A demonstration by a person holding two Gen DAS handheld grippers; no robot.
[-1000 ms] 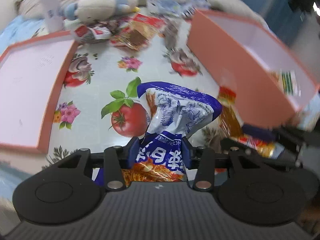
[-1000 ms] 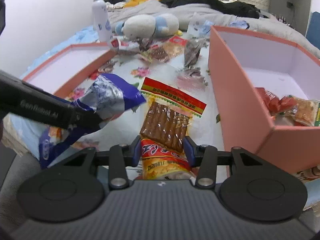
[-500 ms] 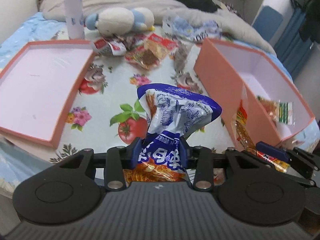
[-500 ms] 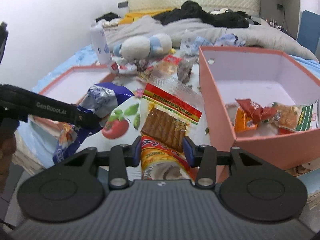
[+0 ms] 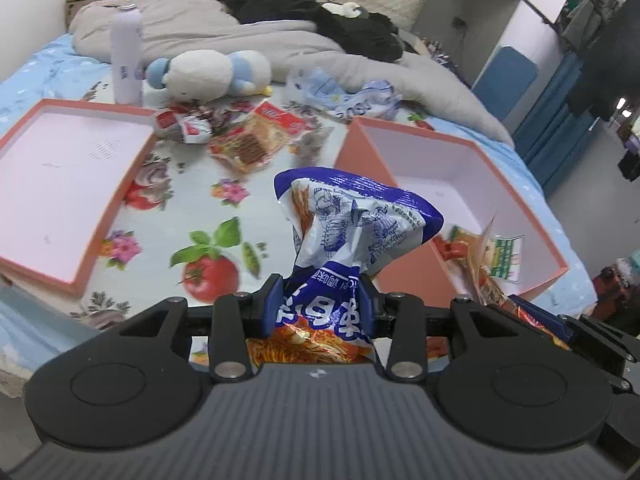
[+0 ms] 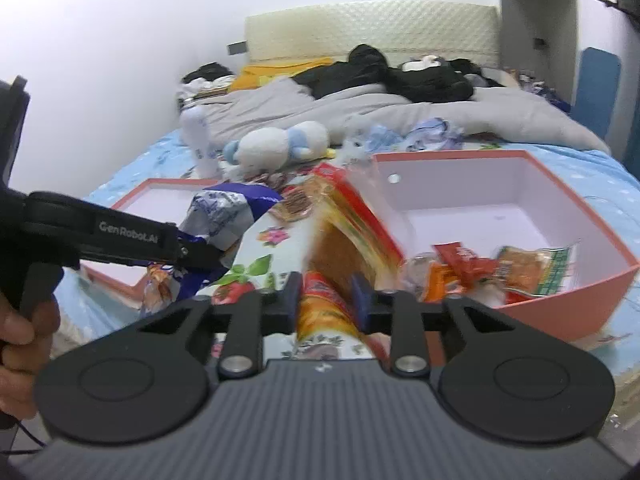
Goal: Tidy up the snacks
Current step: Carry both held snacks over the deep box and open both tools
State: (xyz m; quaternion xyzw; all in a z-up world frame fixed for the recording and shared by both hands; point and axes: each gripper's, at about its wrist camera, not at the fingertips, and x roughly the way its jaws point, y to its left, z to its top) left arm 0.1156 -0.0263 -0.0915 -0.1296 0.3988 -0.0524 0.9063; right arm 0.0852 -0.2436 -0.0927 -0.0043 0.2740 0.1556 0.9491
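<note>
- Left gripper (image 5: 320, 312) is pinching the blue-and-white noodle bag (image 5: 356, 224) low down near its bottom end. The crumpled top sticks up and forward past the fingertips, and the whole bag is up off the bed.
- Right gripper (image 6: 326, 300) is clamped on the orange snack pack (image 6: 340, 240), which is too motion-blurred to read. Its red-and-yellow top end leans toward the near-left corner of the deep pink box (image 6: 560, 300).
- So I'd say I'm mid-carry with both, heading for that box. It already holds a few packets (image 6: 520, 268) along its near side.
- Next I'd take the right pack over the rim and let go, then follow with the left bag. The left one sits beside the box, not over it, so it needs to go up and across the wall.
- More loose snacks (image 5: 248, 140) lie on the fruit-print sheet (image 5: 208, 248) farther back, between the shallow pink lid (image 5: 60, 184) and the box, near the plush toy (image 5: 208, 72).
</note>
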